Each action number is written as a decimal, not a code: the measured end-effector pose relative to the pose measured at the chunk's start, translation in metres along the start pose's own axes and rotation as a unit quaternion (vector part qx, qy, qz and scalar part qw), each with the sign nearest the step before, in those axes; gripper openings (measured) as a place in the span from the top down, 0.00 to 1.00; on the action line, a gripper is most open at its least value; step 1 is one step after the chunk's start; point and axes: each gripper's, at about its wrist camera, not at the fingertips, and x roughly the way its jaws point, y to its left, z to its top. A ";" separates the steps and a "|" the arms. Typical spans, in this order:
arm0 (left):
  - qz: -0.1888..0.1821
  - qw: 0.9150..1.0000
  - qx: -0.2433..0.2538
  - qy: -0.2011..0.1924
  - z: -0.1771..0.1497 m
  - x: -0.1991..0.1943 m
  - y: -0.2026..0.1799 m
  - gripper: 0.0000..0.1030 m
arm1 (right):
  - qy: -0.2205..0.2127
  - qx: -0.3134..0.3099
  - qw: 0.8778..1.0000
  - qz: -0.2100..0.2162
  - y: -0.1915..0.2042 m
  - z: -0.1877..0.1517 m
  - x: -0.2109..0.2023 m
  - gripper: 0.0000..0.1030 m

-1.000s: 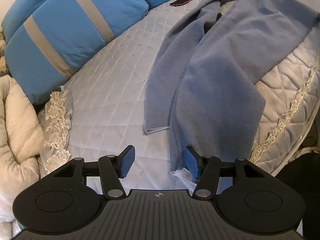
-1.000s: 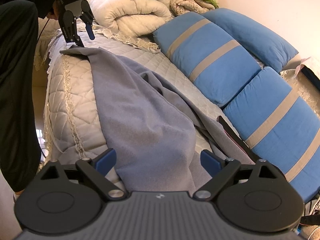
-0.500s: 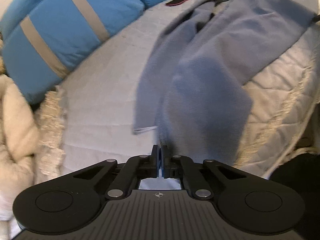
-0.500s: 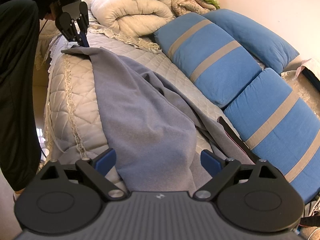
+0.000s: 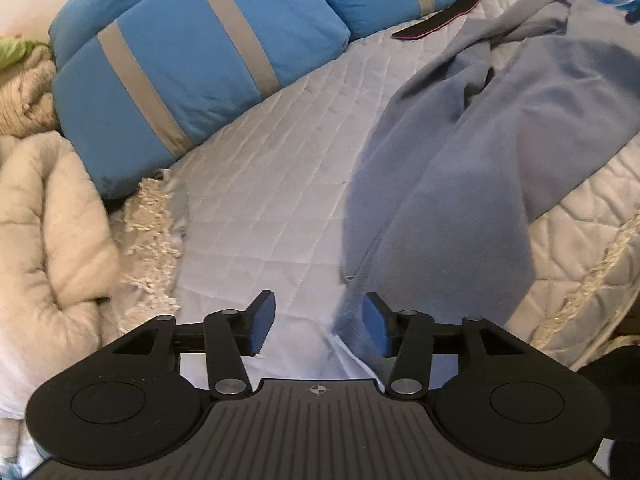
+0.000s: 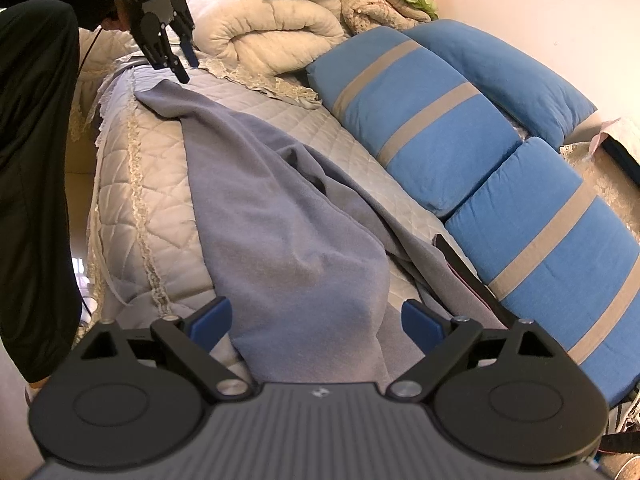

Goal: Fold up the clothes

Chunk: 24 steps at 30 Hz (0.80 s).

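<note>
The left tool [image 5: 318, 322] had its jaws spreading apart, nothing pinched between them; the hem of the grey-blue garment [image 5: 448, 184] lay loose on the bed [image 5: 260, 208] just under and beside its right pad [image 5: 374, 330]. The right tool [image 6: 316, 322] stood spread wide over the other end of the same garment, its pads clear of the cloth on either side. The garment itself stretched lengthwise along the quilted bed, partly doubled over, one edge hanging near the bed's lace border, with the blue striped cushions [image 5: 192, 76] well apart behind it.

The step in hand seemed to be taking a fresh hold on the hem end. To do it well, the left tool likely needed to come down squarely over the corner and catch both layers, not only the top one. The right tool would do best gripping its end in line, so the fold stays even
</note>
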 end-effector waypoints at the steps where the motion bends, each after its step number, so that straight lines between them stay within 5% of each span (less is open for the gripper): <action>1: 0.003 1.000 0.007 0.003 -0.001 0.001 -0.002 0.54 | 0.001 0.000 1.000 0.000 0.000 0.000 0.000 0.06; 15: 0.006 0.992 0.128 0.007 -0.005 0.022 -0.026 0.57 | 0.008 -0.001 1.000 0.004 0.001 0.000 0.005 0.06; 19: -0.045 0.991 0.124 0.021 0.000 0.028 -0.022 0.88 | 0.010 -0.002 1.000 0.005 0.002 0.000 0.007 0.06; 24: -0.067 0.992 0.103 0.030 0.003 0.033 -0.016 0.93 | 0.014 -0.004 1.000 0.006 0.003 0.000 0.008 0.06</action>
